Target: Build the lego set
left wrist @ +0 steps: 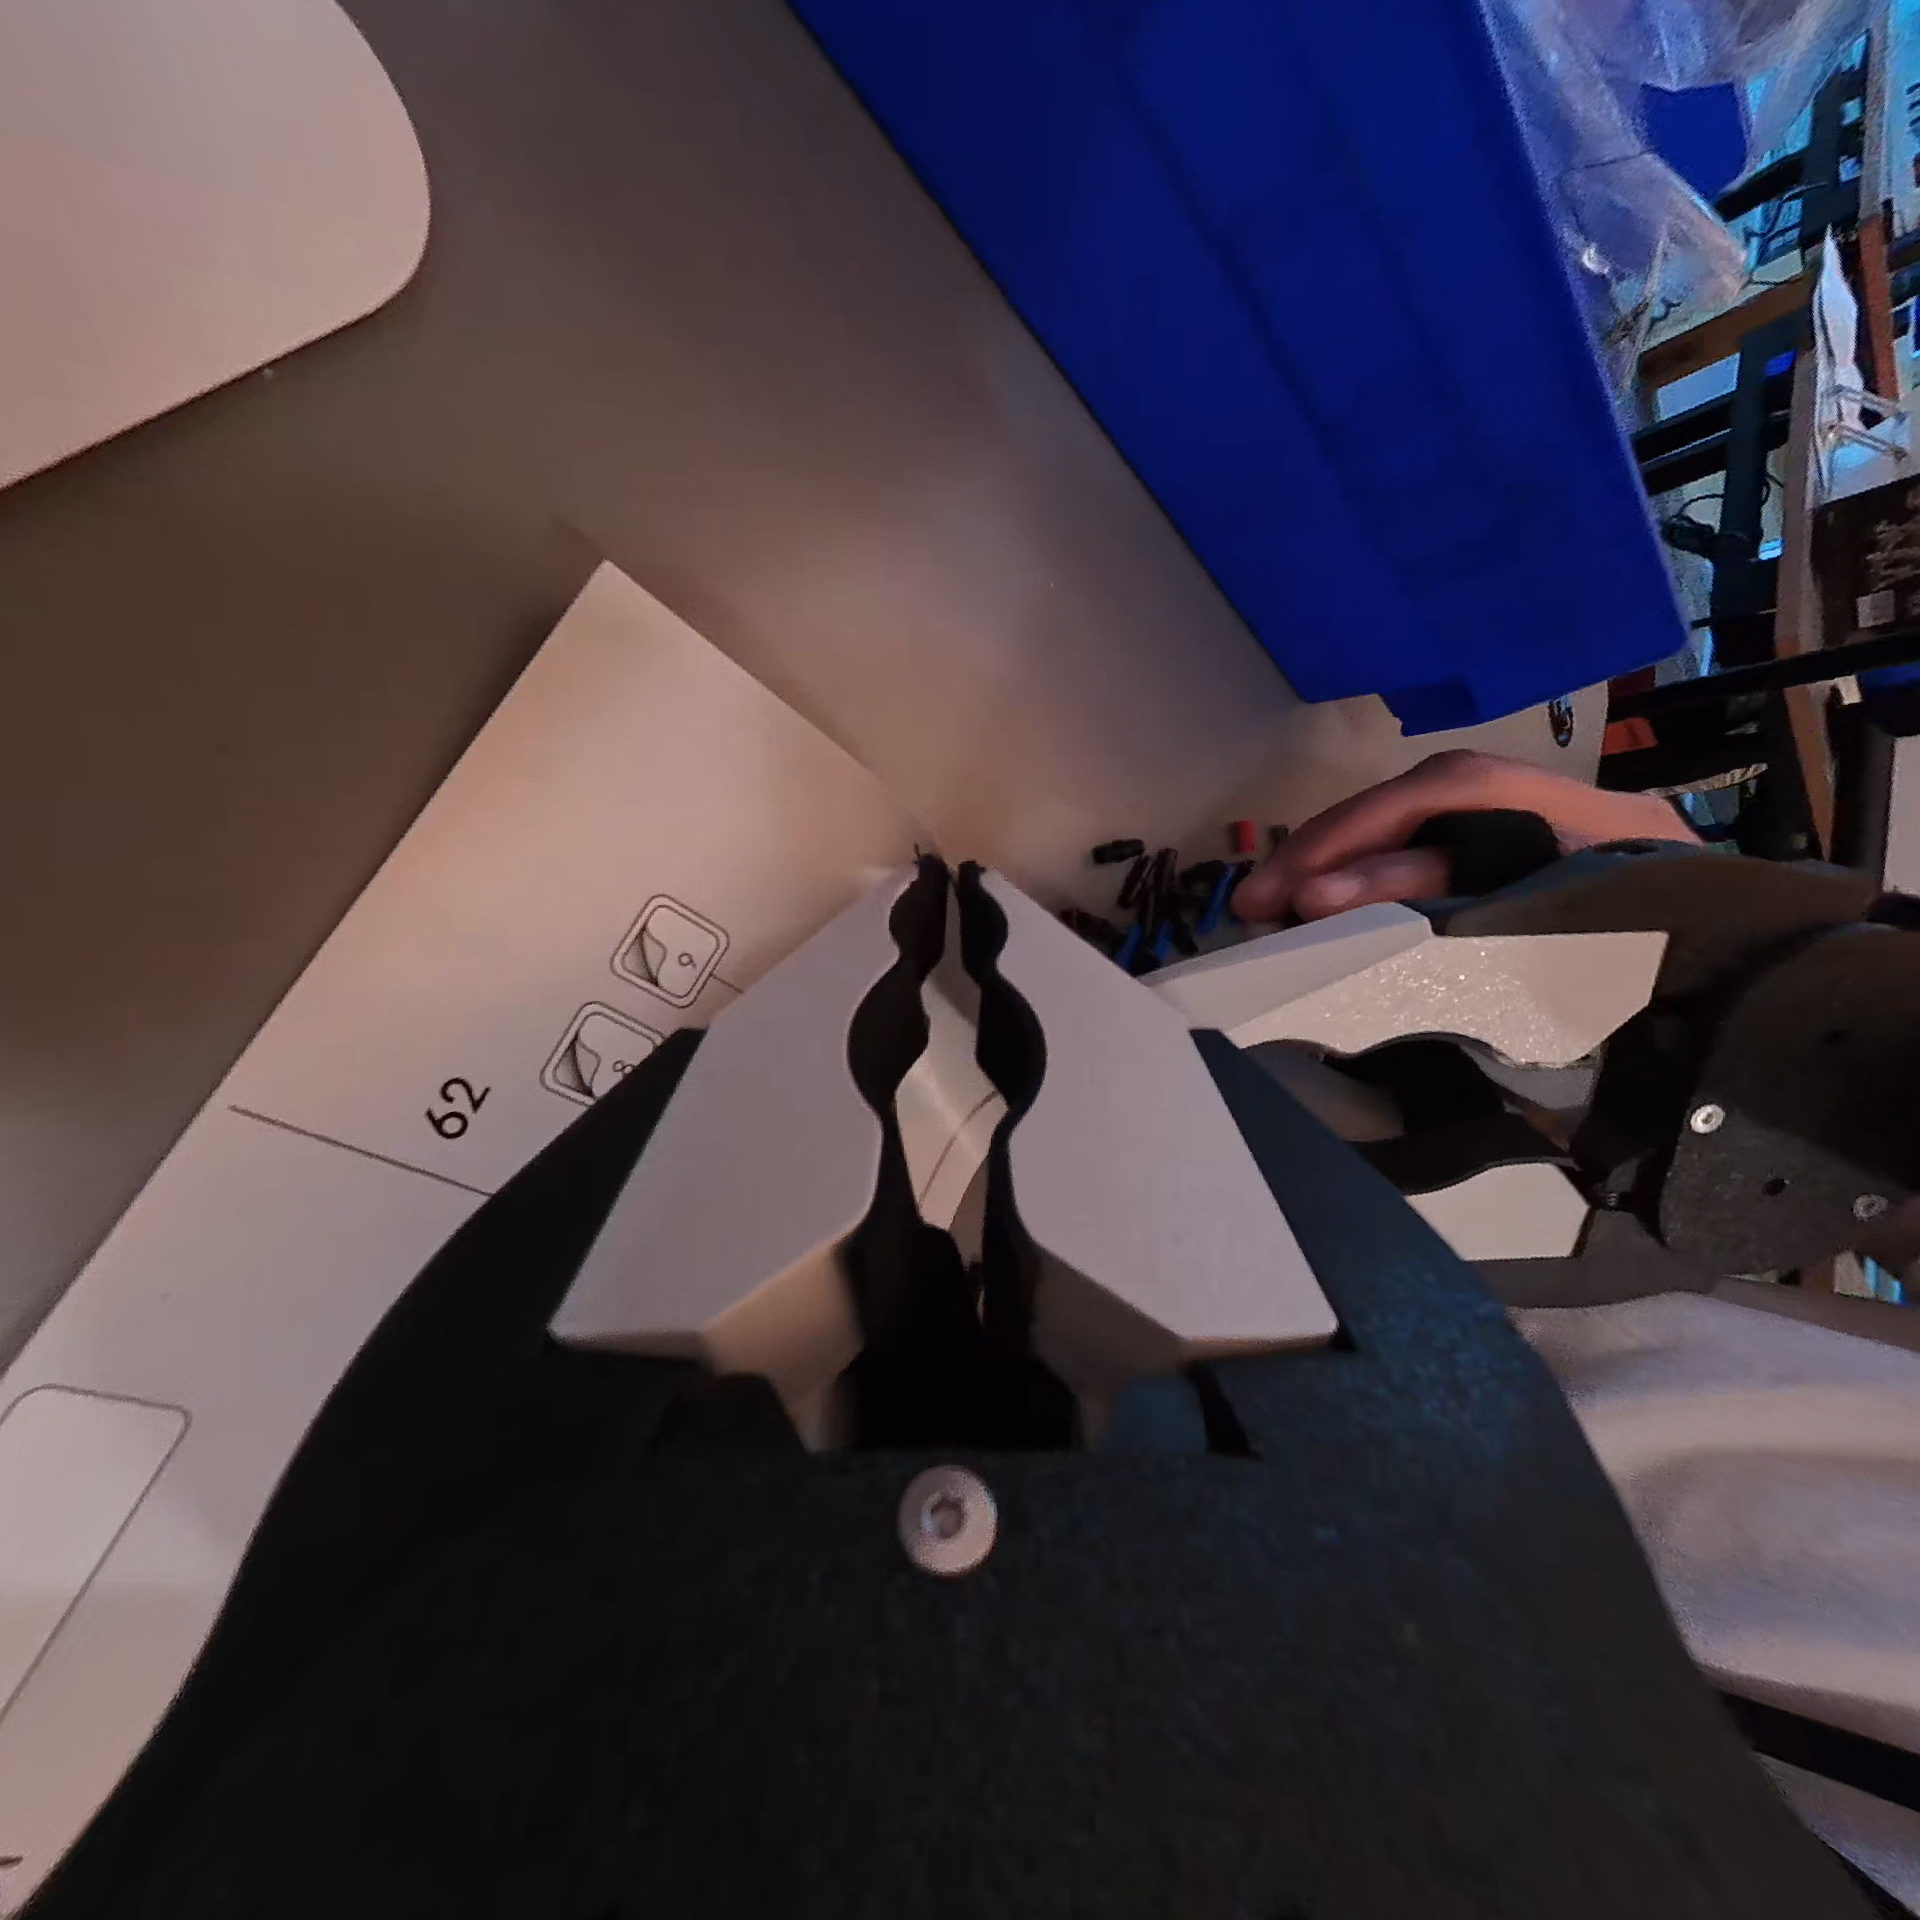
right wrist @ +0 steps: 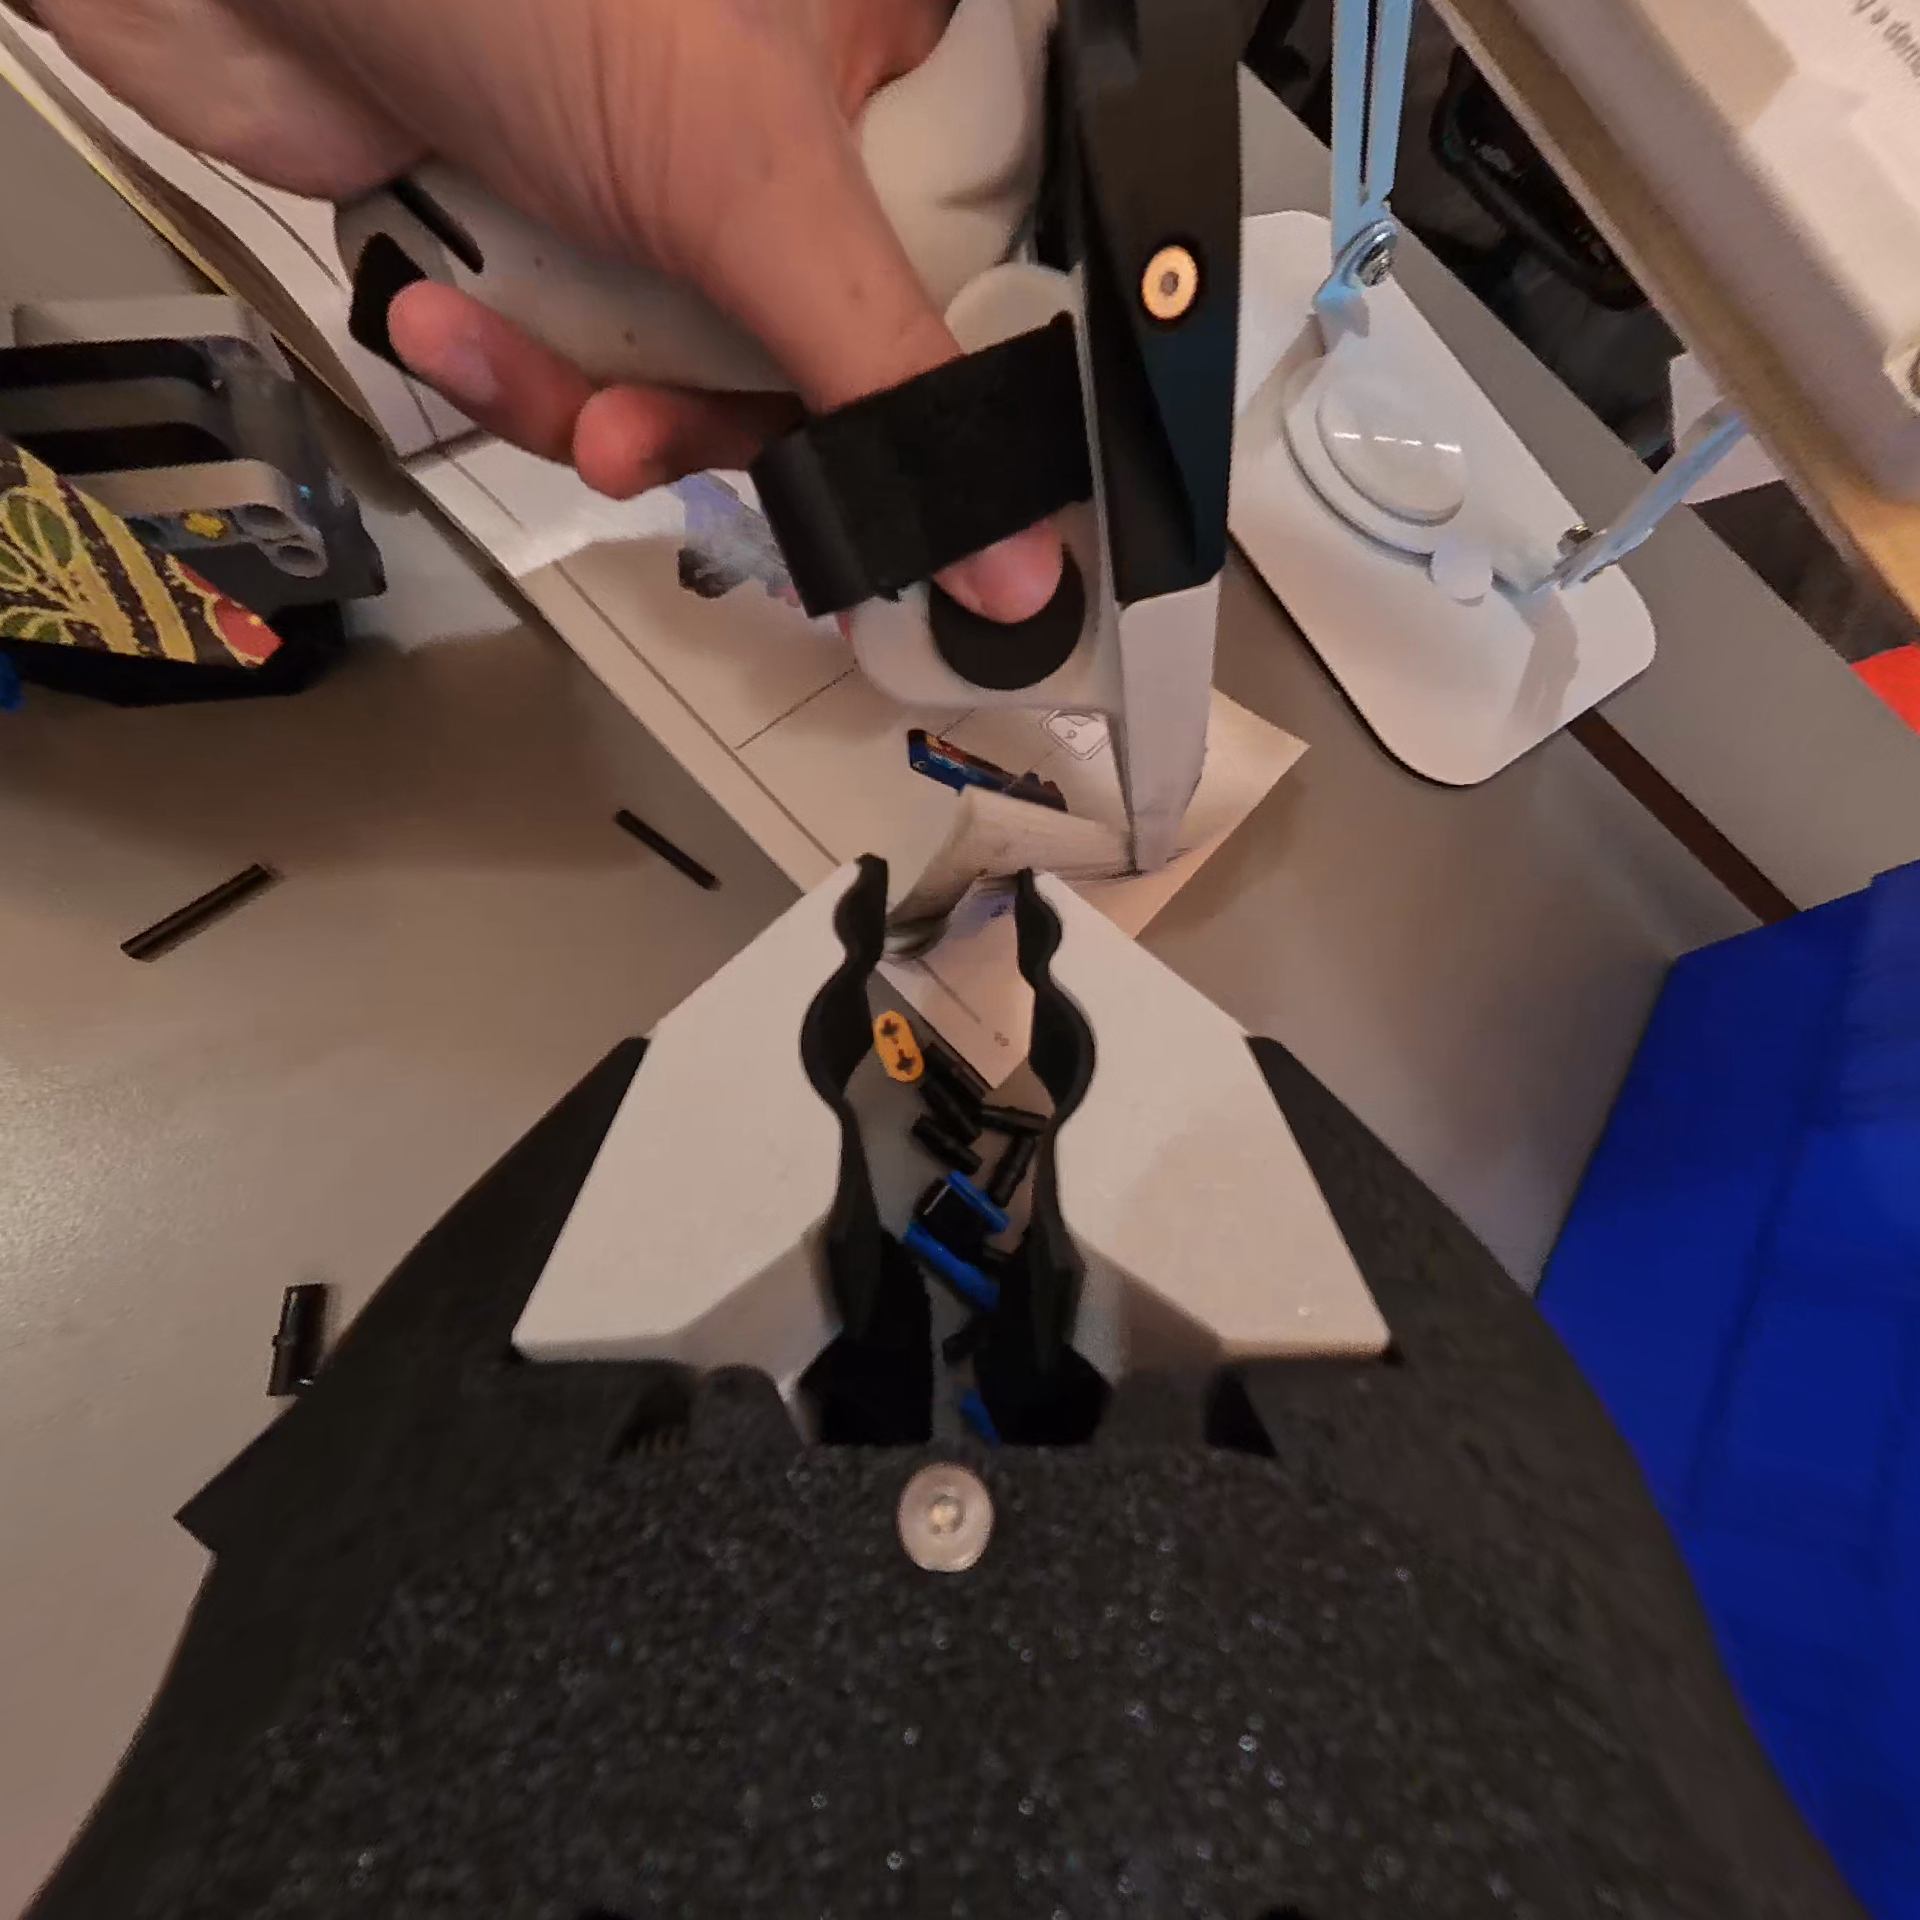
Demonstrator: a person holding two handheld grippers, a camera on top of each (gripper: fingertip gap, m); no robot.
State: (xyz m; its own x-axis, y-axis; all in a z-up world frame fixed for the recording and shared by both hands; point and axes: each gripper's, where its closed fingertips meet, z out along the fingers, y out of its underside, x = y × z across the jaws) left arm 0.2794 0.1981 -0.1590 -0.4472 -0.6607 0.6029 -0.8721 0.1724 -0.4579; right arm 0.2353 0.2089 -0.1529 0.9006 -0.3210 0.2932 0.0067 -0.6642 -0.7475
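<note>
The white instruction booklet lies open on the grey table. My left gripper is shut, pinching the corner of a booklet page; in the right wrist view it is held by a hand and the page curls up at its tip. My right gripper is open and empty, low over a pile of small black and blue pins and an orange connector. The pile also shows in the left wrist view beside the right gripper.
A blue bin stands right of the pile and also shows in the left wrist view. A white lamp base sits behind the booklet. Loose black axles and a pin lie left. A grey lego part is at far left. Some 4 centimeters of space lies between my two pairs of fingers. From the right gripper's tips to the orange connector is close to 4 centimeters.
</note>
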